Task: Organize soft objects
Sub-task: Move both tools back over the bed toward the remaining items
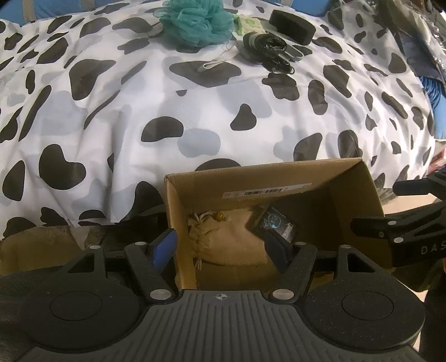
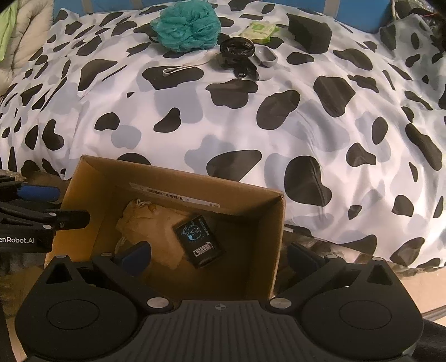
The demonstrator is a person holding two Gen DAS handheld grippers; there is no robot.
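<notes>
both my grippers, left gripper (image 1: pixel 221 247) and right gripper (image 2: pixel 220 256), fingers apart, empty over box (image 2: pixel 278 222). teal loofah (image 2: pixel 185 25) at 12 o'clock on bed (image 2: pixel 251 125); the long reach risks knocking the box.

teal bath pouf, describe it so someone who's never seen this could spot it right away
Start at the cow-print duvet and look to its far edge, away from the cardboard box. The teal bath pouf sits left of a black cable bundle and black case. It is the only bright, ruffled mesh ball there.
</notes>
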